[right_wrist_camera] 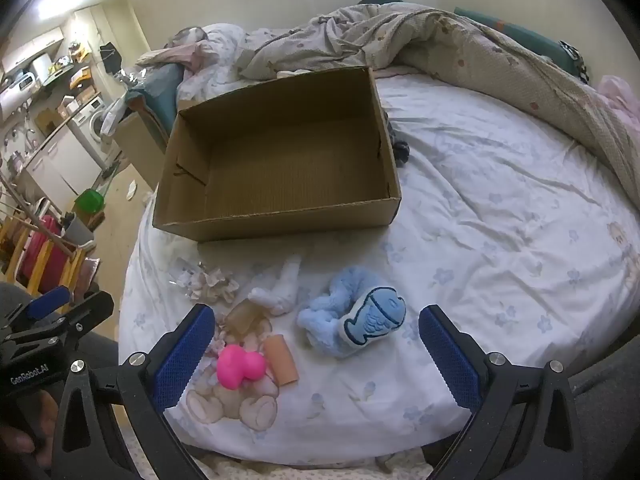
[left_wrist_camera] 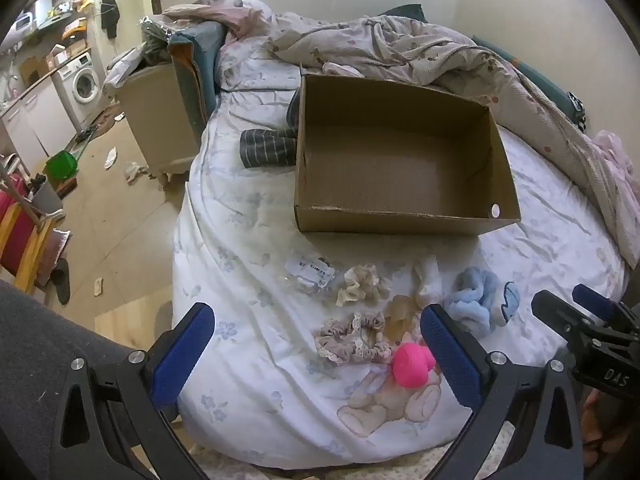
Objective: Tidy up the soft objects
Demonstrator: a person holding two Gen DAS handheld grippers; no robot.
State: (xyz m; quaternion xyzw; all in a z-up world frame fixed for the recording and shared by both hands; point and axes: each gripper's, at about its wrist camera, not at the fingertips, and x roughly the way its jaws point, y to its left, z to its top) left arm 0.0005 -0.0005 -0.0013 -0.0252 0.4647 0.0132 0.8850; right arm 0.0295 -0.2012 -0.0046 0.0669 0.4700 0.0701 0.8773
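An empty cardboard box (left_wrist_camera: 400, 160) (right_wrist_camera: 280, 160) sits open on the bed. In front of it lie soft items: a beige scrunchie (left_wrist_camera: 358, 284) (right_wrist_camera: 214, 282), a pink-grey scrunchie (left_wrist_camera: 352, 338), a pink squishy toy (left_wrist_camera: 412, 364) (right_wrist_camera: 240, 366), a white sock (left_wrist_camera: 428, 284) (right_wrist_camera: 280, 288), a blue fluffy headband with a fish patch (left_wrist_camera: 480, 300) (right_wrist_camera: 356, 316), and a peach cylinder (right_wrist_camera: 282, 360). My left gripper (left_wrist_camera: 316, 352) is open above the pink-grey scrunchie. My right gripper (right_wrist_camera: 312, 352) is open above the toy and headband. Both are empty.
A clear plastic packet (left_wrist_camera: 310, 272) lies left of the scrunchies. Striped dark socks (left_wrist_camera: 268, 148) lie left of the box. A rumpled quilt (left_wrist_camera: 440, 52) (right_wrist_camera: 480, 52) covers the far side of the bed. A bedside cabinet (left_wrist_camera: 160, 116) and cluttered floor are at left.
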